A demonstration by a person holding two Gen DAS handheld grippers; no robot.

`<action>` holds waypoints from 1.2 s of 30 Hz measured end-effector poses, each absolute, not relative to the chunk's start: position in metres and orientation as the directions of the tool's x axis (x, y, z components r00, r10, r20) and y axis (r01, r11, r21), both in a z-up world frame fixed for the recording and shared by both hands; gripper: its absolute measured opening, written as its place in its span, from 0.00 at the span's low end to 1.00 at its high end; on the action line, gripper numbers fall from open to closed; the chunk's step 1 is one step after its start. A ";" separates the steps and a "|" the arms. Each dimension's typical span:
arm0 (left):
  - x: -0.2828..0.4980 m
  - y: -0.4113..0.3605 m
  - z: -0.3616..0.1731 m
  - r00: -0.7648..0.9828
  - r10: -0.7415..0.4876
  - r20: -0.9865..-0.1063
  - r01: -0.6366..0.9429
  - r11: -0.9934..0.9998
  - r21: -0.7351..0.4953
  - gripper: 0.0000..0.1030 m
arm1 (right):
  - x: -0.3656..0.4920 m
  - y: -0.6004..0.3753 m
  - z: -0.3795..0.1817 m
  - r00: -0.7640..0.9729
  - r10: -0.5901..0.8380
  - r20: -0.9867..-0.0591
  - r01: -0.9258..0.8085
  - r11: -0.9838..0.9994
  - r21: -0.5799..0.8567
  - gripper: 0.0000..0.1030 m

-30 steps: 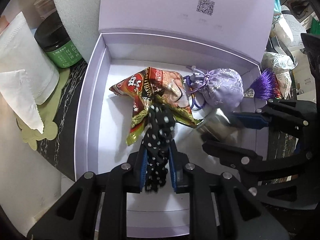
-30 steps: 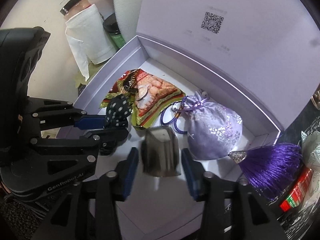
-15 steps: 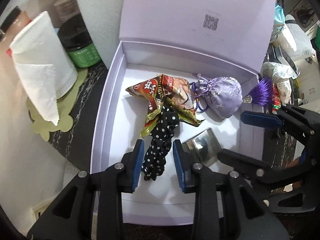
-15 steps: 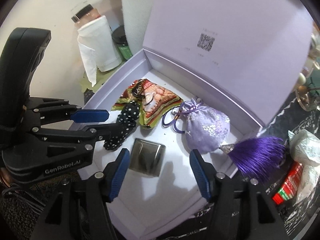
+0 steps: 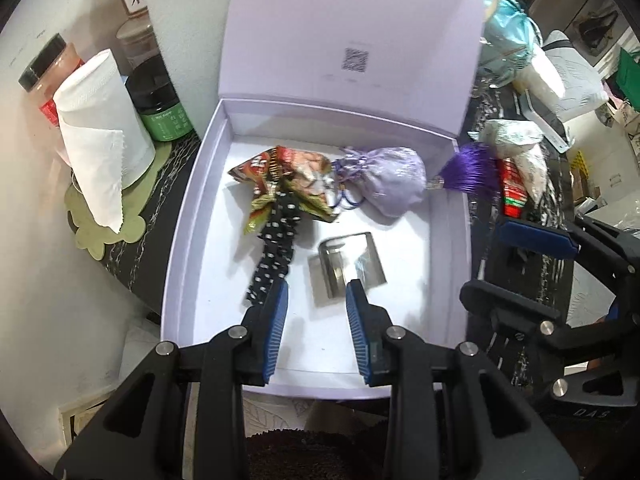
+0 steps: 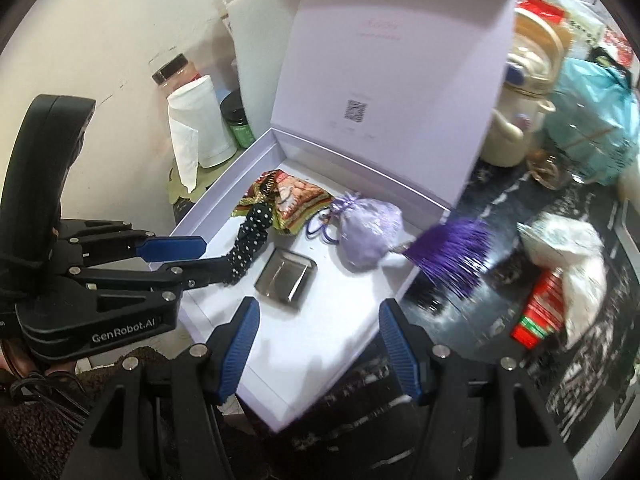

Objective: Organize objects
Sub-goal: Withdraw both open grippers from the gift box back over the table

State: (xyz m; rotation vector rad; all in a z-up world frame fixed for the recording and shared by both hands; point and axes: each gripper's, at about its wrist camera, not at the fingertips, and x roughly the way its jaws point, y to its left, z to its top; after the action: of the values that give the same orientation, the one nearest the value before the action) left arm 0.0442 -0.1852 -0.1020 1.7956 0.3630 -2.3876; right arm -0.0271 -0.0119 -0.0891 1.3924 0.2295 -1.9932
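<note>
Box: lavender gift box [image 5: 188, 216] is lying open on the dark marbled table [image 6: 500, 216], its lid [image 5: 360, 20] standing upright at the far side.
Contents: snack packet [image 5: 280, 172], polka-dot scrunchie [image 5: 276, 248], lilac drawstring pouch [image 5: 394, 188] and metal holder [image 5: 348, 264] are all resting on the box floor.
Overhang: pouch's purple tassel [image 6: 452, 252] is hanging over the right wall of the box, onto the table.
Left tool: left tool [image 5: 316, 300] is hovering over the near part of the box, jaws narrowly parted and holding nothing; the scrunchie's near end is lying just beside its left finger.
Right tool: right tool [image 6: 320, 320] is hovering above the near right corner of the box, jaws moderately wide and holding nothing.
Deciding relation: tassel is lying ahead and to the right of the right tool, its long axis running outward across the box wall; the right hand appears nearer to it than the left.
Judgement: tucking the tassel inside, then closing the lid, is probably what is remaining.
Risk: loose threads may be slipping between the pads.
</note>
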 end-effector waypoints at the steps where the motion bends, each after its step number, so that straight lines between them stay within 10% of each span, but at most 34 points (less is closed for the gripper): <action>1: 0.046 -0.179 -0.097 -0.289 0.038 -0.957 0.242 -0.964 -0.111 0.27 | -0.024 -0.005 -0.084 -0.200 -0.430 -0.880 0.615 -0.754 0.229 0.61; 36: 0.035 0.007 -0.062 -0.300 0.093 -0.949 0.067 -0.991 -0.118 0.28 | 0.010 0.175 -0.066 -0.298 -0.393 -0.870 0.458 -0.859 0.231 0.61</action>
State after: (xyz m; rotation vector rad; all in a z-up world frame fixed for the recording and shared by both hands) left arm 0.0350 0.0074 -0.0620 1.8679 0.2136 -2.5369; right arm 0.0096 0.1753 -0.0657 1.4331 0.0830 -2.1760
